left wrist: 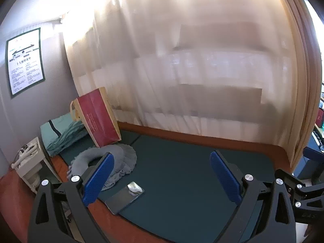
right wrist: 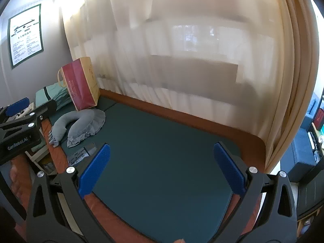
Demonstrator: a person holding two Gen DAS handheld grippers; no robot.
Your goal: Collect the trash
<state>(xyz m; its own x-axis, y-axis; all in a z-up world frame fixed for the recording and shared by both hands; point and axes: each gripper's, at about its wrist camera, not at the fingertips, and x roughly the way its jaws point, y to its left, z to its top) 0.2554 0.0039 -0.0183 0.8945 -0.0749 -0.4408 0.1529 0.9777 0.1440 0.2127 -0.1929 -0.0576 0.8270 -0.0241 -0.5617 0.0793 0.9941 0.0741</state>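
Observation:
A red and tan paper bag point(left wrist: 100, 117) leans against the curtain at the far left of a dark green mat point(left wrist: 182, 172); it also shows in the right wrist view point(right wrist: 81, 85). A flat grey shiny sheet point(left wrist: 125, 196) lies at the mat's near left edge, also in the right wrist view point(right wrist: 83, 154). My left gripper point(left wrist: 162, 178) is open and empty above the mat. My right gripper point(right wrist: 162, 168) is open and empty over the middle of the mat point(right wrist: 162, 162). The left gripper's body shows at the left of the right wrist view point(right wrist: 22, 125).
A grey U-shaped pillow with a frilled cover point(left wrist: 107, 162) lies by the bag. Folded green bedding point(left wrist: 60, 133) is behind it. A sheer curtain point(left wrist: 182, 70) hangs along the mat's orange-brown far edge point(left wrist: 202, 139). A white stand point(left wrist: 30, 162) sits at the left.

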